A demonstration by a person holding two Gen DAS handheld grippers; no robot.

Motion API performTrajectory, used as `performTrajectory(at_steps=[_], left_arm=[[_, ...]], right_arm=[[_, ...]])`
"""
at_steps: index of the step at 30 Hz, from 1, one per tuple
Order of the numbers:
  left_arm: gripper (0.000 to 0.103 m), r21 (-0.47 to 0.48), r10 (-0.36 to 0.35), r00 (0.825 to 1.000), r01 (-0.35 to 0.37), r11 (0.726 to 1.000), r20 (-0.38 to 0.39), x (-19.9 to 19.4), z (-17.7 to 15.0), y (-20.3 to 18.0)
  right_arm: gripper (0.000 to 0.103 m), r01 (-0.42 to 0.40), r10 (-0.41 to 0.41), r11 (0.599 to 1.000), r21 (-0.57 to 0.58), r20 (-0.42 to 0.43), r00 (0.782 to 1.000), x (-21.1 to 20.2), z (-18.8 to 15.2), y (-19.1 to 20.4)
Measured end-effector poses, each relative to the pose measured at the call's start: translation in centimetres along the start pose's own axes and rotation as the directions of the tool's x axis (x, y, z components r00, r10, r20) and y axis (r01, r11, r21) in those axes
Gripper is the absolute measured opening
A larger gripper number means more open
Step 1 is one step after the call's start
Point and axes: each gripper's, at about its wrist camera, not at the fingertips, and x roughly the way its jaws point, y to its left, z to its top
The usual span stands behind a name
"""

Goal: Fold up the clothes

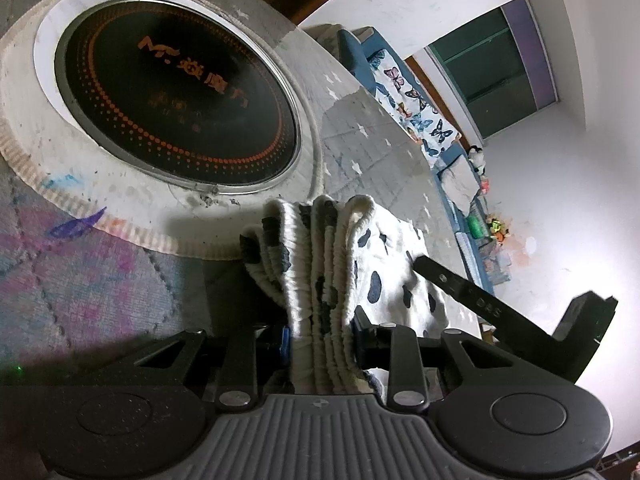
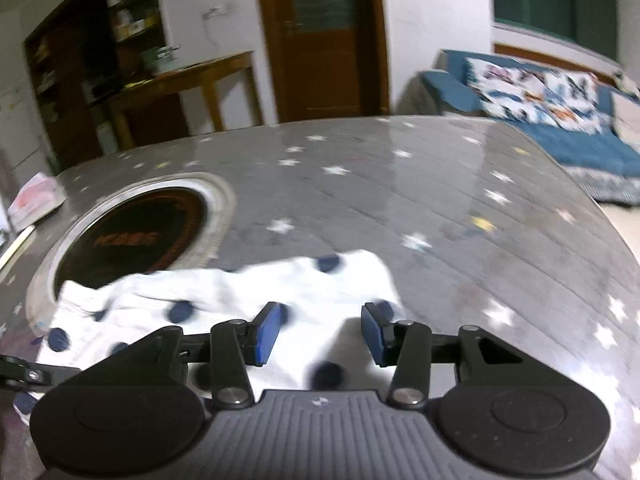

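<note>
- Your left gripper (image 1: 320,344) is clamped on a bunched stack of ribbed edges of the spotted garment (image 1: 384,276); several layers of cream knit with dark blotches fan out ahead of its pads.
- That gathered end sits just beside the pale ring around the round black cooktop (image 1: 176,96) set into the star-printed table cover (image 1: 360,148), and in the right wrist view the cloth overlaps the near edge of the ring.
- From there the garment runs rightward in a low, rumpled spread across the cover, ending close to your right gripper (image 2: 320,336).
- Your right gripper is parted, with nothing pinched: its blue pads (image 2: 267,336) stand either side of a patch of white cloth that lies flat beneath them, and no fabric rises between them.
- Expect the piece to be light, soft and limp. It should drape and sag from any single hold, and the thin layers may slide over one another on what looks like a glossy cover.
- The ribbed hem looks the firmest place to hold, thicker than the body cloth; for the free end, I would take the outer edge or a corner rather than the middle, catching all layers together.
</note>
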Motion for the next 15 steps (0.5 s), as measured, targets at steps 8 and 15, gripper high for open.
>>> performTrajectory(at_steps=[8, 15], left_arm=[[0.032, 0.054, 0.069, 0.998, -0.07, 0.996, 0.015, 0.0, -0.3, -1.7], [0.033, 0.095, 0.125, 0.992, -0.127, 0.987, 0.023, 0.3, -0.5, -2.9]], right_arm=[[0.046, -0.063, 0.065, 0.982, 0.176, -0.006, 0.998, -0.4, -1.6, -4.3], [0.046, -0.112, 0.111, 0.975, 0.194, 0.013, 0.994, -0.5, -2.3, -5.2]])
